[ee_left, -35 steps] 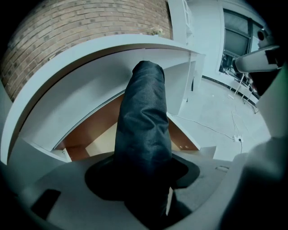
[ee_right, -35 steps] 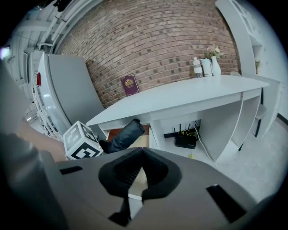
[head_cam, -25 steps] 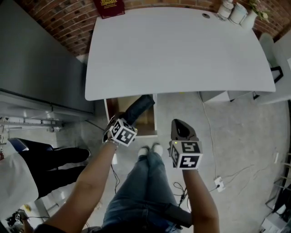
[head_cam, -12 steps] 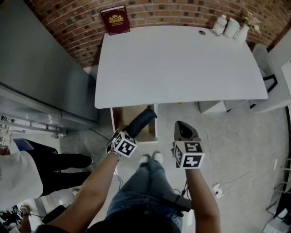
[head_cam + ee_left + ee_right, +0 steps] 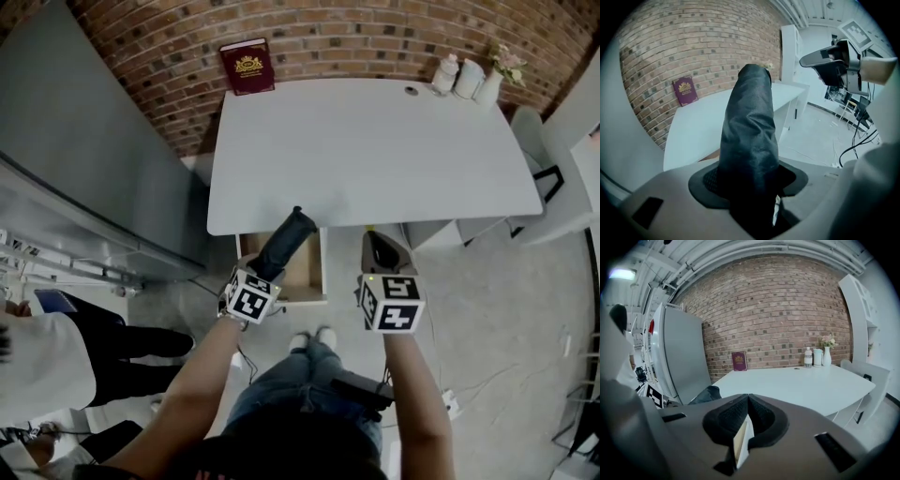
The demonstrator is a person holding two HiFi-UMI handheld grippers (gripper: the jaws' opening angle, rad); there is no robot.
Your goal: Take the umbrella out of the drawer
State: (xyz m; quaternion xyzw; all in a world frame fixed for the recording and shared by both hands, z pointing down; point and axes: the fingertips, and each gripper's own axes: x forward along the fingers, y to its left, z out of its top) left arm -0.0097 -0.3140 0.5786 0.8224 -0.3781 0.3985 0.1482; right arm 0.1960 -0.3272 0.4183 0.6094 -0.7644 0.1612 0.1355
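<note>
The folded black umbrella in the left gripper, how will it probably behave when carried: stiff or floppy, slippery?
Probably stiff: the umbrella sticks out straight beyond the left gripper without drooping. Its cover looks wrinkled and slightly glossy, so the fabric may slip between the jaws. Held near one end, it could swing.

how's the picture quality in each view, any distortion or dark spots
Head view: fisheye, the brick wall bows into an arc. Left gripper view: black corners, the umbrella fills the middle, dark and soft. Right gripper view: black corners, table evenly lit.
</note>
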